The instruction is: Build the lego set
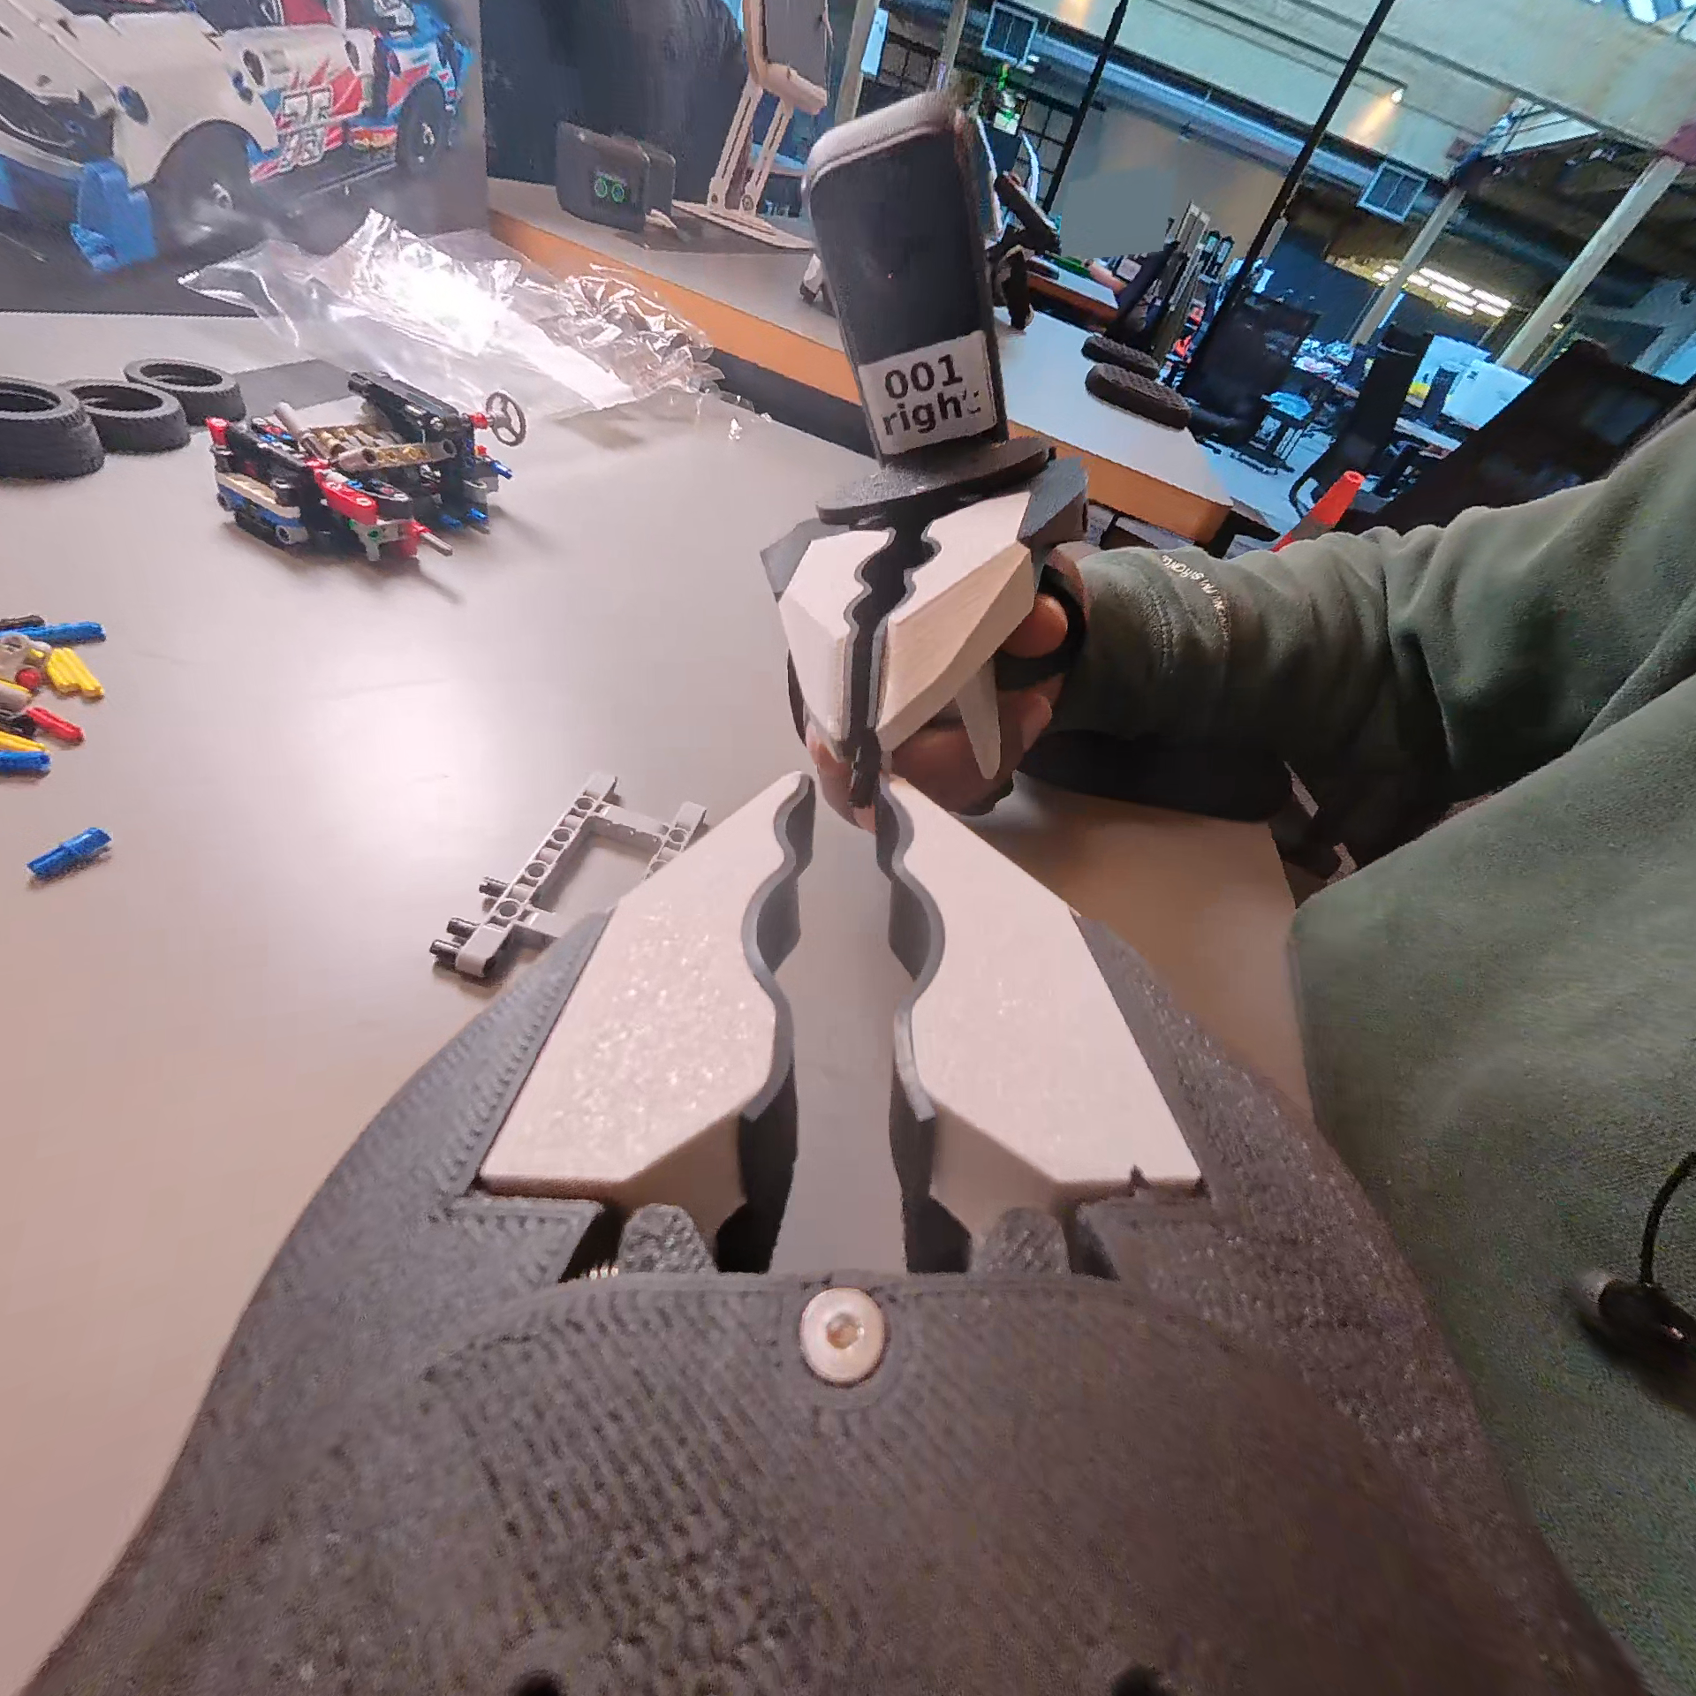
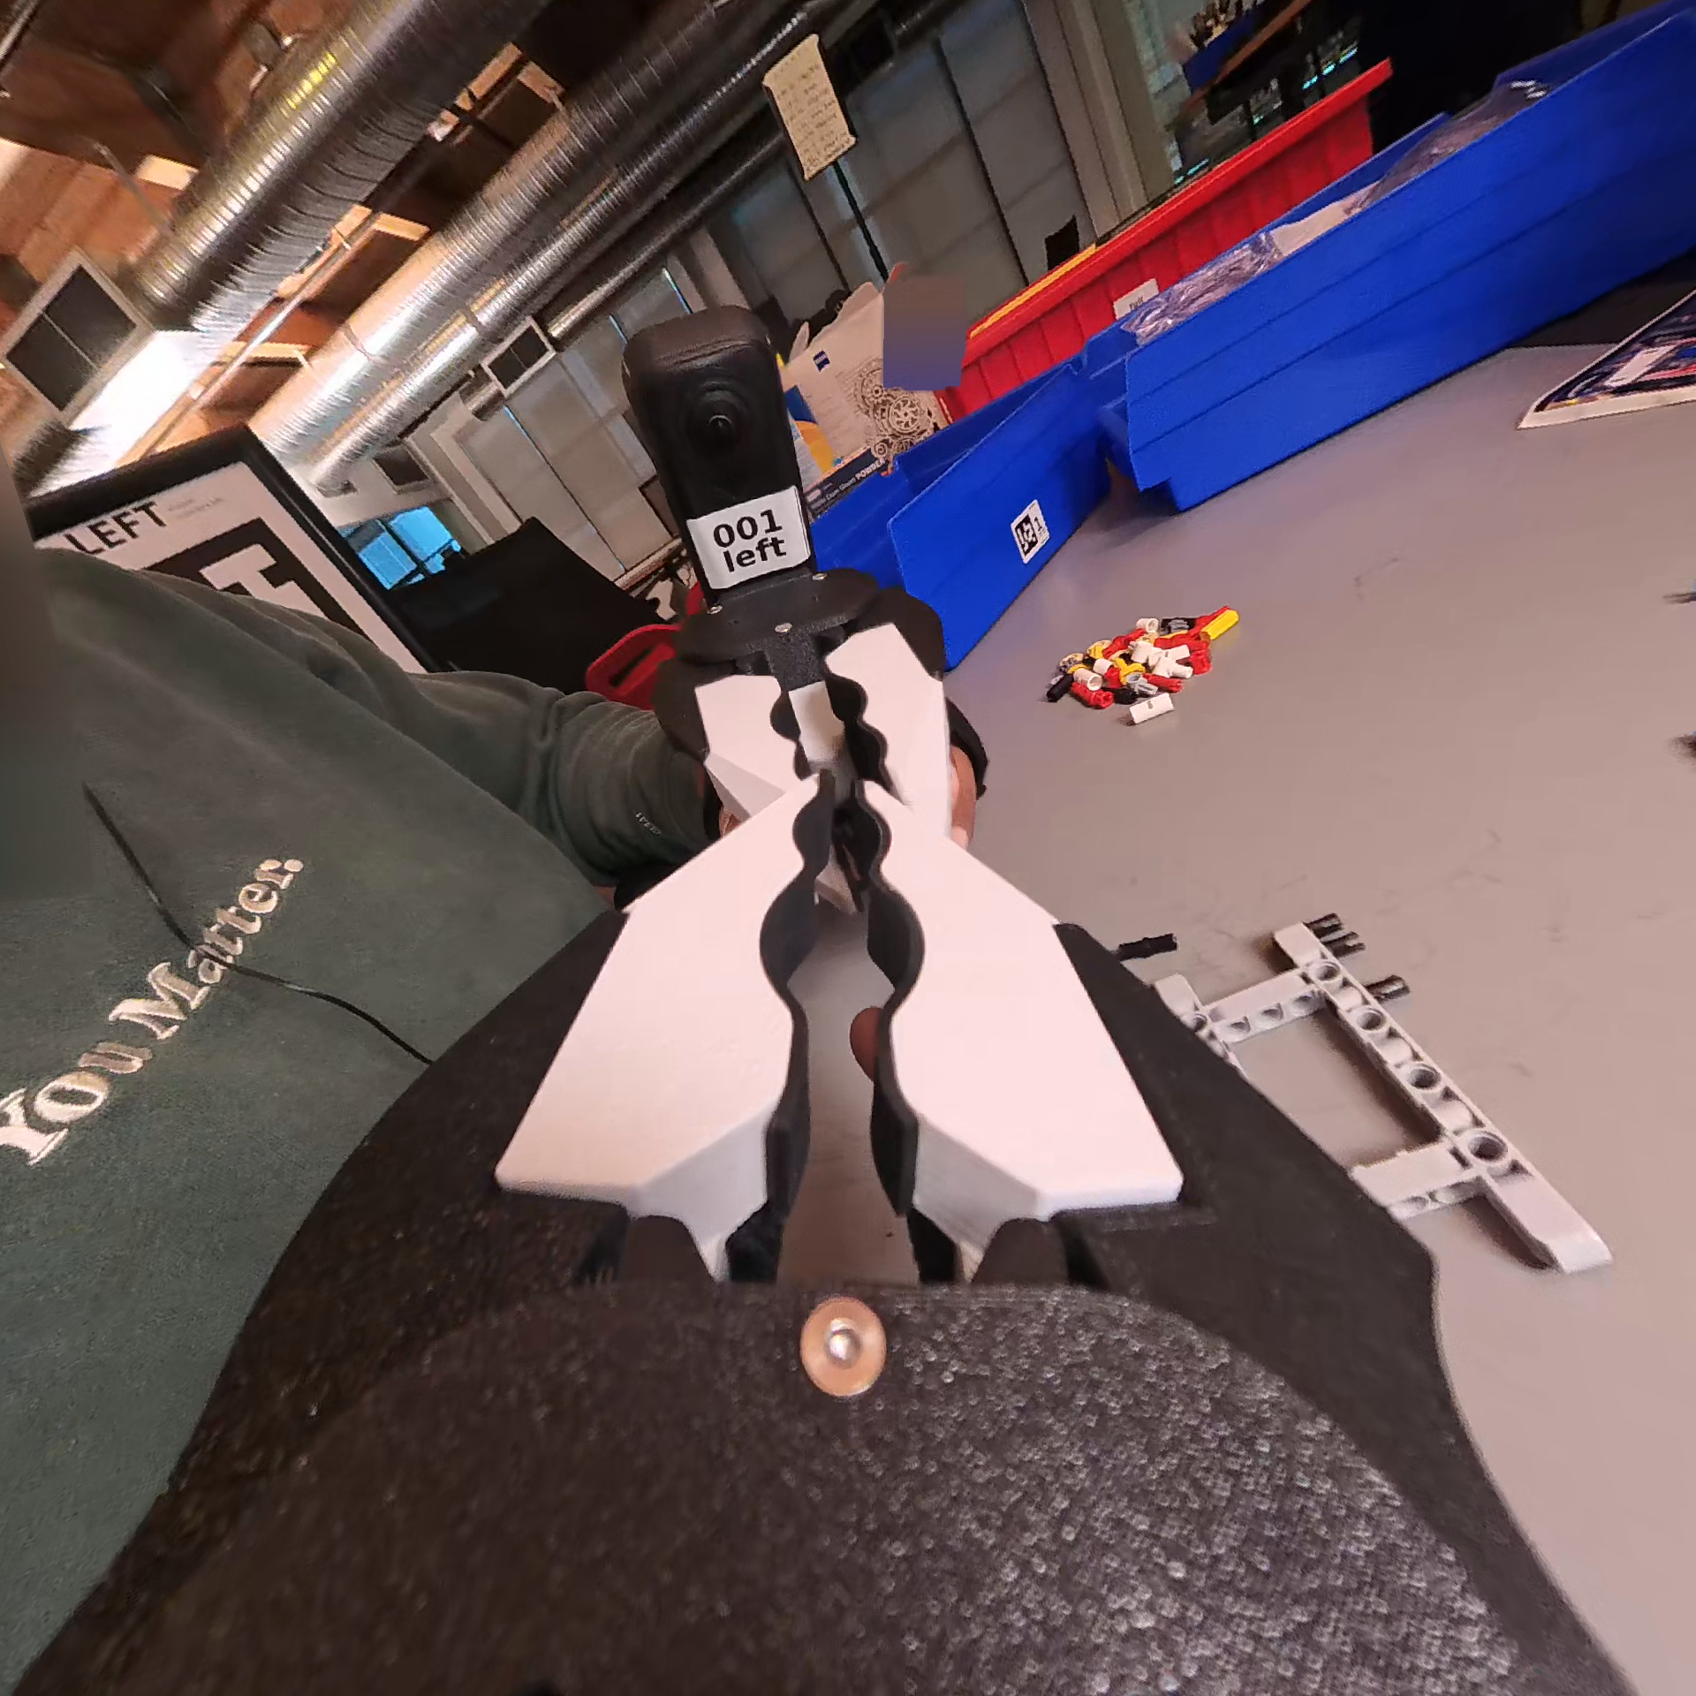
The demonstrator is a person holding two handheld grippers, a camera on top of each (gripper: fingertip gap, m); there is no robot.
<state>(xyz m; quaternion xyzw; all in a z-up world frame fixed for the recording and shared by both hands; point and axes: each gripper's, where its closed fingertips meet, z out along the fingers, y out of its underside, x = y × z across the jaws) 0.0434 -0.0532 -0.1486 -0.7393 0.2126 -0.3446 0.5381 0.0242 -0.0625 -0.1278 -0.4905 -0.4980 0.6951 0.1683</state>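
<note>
My two grippers meet tip to tip above the grey table. My right gripper (image 1: pixel 858 757) (image 2: pixel 831 794) is shut, and a small black piece (image 1: pixel 865 791) sticks out of its tip. My left gripper (image 1: pixel 846 798) (image 2: pixel 858 780) is open, with its fingertips on either side of that piece. A light grey Technic frame (image 1: pixel 560 881) (image 2: pixel 1358 1055) with black pins lies flat on the table just beside the grippers. The partly built chassis (image 1: pixel 367 468) sits farther off to the left.
Three black tyres (image 1: pixel 119 413), a clear plastic bag (image 1: pixel 440 303) and the set's box (image 1: pixel 211 119) lie behind the chassis. Loose coloured pins (image 1: pixel 46 679) (image 2: pixel 1143 661) lie in piles. Blue bins (image 2: pixel 1285 349), a red bin (image 2: pixel 1175 239) and a booklet (image 2: pixel 1634 367) line the far side. The grippers are tip to tip, or close to it.
</note>
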